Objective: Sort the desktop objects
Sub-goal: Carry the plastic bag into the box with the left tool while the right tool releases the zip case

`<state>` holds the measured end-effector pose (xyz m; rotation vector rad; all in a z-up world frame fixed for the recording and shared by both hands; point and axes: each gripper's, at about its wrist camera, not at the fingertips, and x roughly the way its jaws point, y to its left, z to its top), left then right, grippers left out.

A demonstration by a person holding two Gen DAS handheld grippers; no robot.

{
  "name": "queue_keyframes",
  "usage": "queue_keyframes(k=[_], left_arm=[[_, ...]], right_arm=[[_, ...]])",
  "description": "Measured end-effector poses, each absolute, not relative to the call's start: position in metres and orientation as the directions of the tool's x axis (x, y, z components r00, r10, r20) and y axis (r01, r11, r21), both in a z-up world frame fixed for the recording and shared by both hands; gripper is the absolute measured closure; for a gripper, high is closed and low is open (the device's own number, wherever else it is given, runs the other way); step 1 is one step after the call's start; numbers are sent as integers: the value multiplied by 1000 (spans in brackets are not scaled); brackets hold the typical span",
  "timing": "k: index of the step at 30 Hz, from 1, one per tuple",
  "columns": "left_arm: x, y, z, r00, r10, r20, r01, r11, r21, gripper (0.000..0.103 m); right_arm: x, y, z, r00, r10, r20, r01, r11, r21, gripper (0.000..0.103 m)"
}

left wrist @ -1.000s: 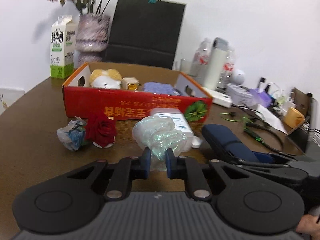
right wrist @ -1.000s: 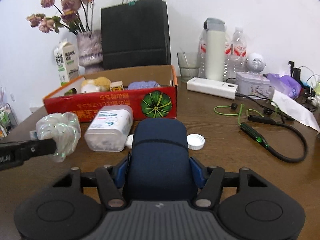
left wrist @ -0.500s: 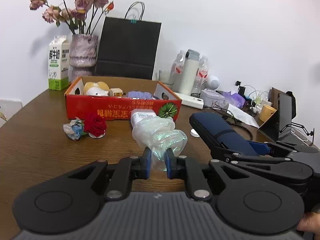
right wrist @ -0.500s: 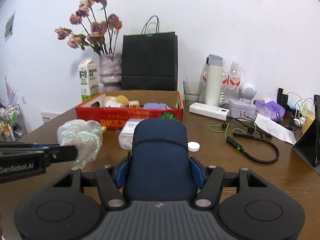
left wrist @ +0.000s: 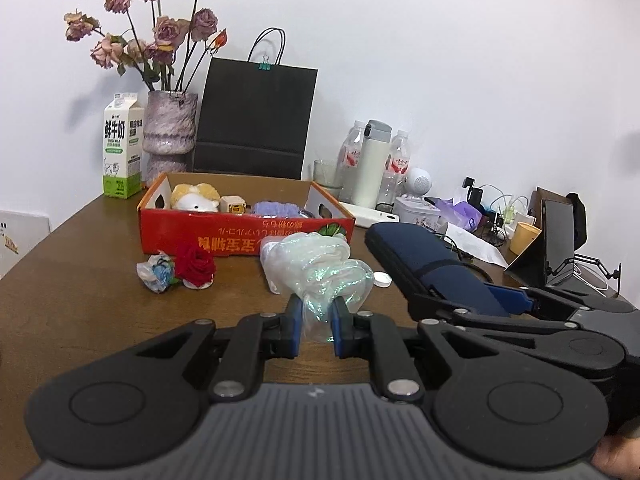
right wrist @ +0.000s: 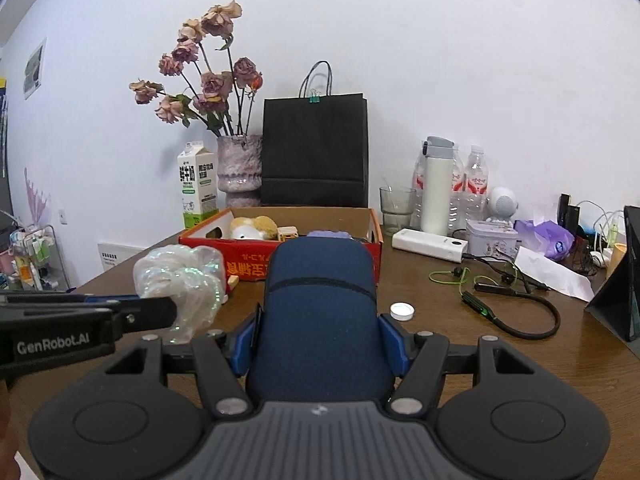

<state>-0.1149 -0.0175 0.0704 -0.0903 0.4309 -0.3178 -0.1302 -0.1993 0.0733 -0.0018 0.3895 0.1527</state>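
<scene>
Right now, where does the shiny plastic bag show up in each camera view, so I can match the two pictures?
Left wrist view: the iridescent plastic bag sits at centre, pinched in the left gripper.
Right wrist view: the same bag is at the left, beside the navy case held in the right gripper.
Shared landmark: the red cardboard box behind it.

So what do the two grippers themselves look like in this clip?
Both match: black linkage arms with silver pivot pins, blue fingers, two round black discs and a ribbed grey body. The left gripper carries white "GenRobot.AI" lettering on its side. The right gripper shows no lettering. No cables or sleeves visible.
</scene>
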Motion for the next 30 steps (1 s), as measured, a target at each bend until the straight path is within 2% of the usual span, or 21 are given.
queue_keyframes(k=[10, 14, 19, 24, 27, 30], left_arm=[[-41, -9, 84, 873, -294, -390, 258, 956, -142, 88], [21, -11, 95, 885, -246, -396, 224, 969, -102, 88], [102, -26, 101, 896, -165, -413, 174, 985, -16, 88], [189, -38, 90, 823, -136, -551, 143, 989, -31, 88], [228, -48, 71, 797, -52, -602, 92, 995, 36, 87], [260, -48, 48, 716, -23, -698, 34, 999, 3, 88]], right_arm=[[-66, -200, 79, 909, 169, -382, -168, 985, 37, 41], [-3, -204, 88, 904, 185, -386, -178, 983, 54, 41], [97, -205, 96, 866, 205, -456, -181, 979, 95, 41], [191, -196, 98, 817, 175, -550, -143, 985, 101, 42], [236, -191, 88, 784, 147, -604, -102, 989, 109, 42], [271, -183, 66, 721, 120, -683, -65, 992, 105, 42]])
